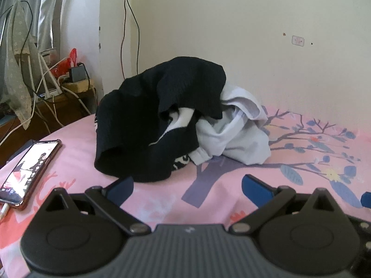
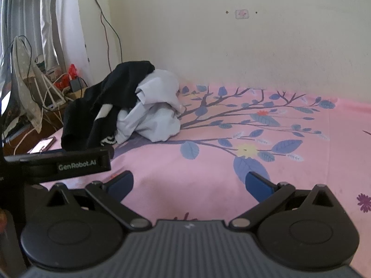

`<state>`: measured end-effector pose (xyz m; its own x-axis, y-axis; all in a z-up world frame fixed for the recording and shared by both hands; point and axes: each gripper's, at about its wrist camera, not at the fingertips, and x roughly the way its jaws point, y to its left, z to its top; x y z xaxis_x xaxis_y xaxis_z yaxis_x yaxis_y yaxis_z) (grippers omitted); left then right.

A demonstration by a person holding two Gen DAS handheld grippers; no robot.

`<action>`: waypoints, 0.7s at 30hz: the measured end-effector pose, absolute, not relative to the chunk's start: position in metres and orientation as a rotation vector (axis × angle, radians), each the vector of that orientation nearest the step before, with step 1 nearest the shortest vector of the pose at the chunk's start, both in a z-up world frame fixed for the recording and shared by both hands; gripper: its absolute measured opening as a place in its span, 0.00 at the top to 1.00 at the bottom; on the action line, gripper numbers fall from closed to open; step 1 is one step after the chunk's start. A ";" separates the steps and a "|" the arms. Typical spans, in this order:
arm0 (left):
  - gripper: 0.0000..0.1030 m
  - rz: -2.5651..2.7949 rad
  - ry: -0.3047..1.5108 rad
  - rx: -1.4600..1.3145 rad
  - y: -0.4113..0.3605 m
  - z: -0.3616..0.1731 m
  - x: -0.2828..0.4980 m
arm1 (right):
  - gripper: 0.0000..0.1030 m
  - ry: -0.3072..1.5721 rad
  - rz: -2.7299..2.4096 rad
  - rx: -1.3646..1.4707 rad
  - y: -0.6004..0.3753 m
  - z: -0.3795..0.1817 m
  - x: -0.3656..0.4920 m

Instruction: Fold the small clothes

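A crumpled black cloth garment (image 1: 148, 120) lies heaped with a rumpled pale white garment (image 1: 234, 134) on the pink flowery bed sheet (image 2: 208, 173). Both the left tongs (image 1: 187, 188) and right tongs (image 2: 189, 183) are spread apart, holding nothing.

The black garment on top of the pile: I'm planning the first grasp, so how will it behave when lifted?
The black garment drapes in deep folds, so it will likely hang limp. It overlaps the pale garment, so it may drag that along. It probably weighs little.
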<state>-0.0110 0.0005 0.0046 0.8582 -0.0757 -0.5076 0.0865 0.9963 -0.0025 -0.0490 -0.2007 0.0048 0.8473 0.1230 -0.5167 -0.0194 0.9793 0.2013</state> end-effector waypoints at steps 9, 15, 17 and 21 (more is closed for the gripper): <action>0.00 -0.085 0.554 0.056 -0.004 0.002 -0.009 | 0.05 0.556 0.081 0.208 -0.203 0.004 -0.049; 0.00 -0.077 0.558 0.062 -0.005 0.002 -0.008 | 0.06 0.556 0.083 0.209 -0.203 0.004 -0.049; 0.00 -0.078 0.556 0.066 -0.005 0.001 -0.008 | 0.06 0.556 0.083 0.210 -0.202 0.004 -0.050; 0.00 -0.079 0.556 0.066 -0.005 0.002 -0.008 | 0.06 0.556 0.083 0.209 -0.203 0.004 -0.049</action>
<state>-0.0080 -0.0048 0.0016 0.8465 -0.0570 -0.5293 0.0927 0.9948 0.0411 -0.0494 -0.2029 0.0044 0.8465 0.1343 -0.5152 -0.0215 0.9755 0.2188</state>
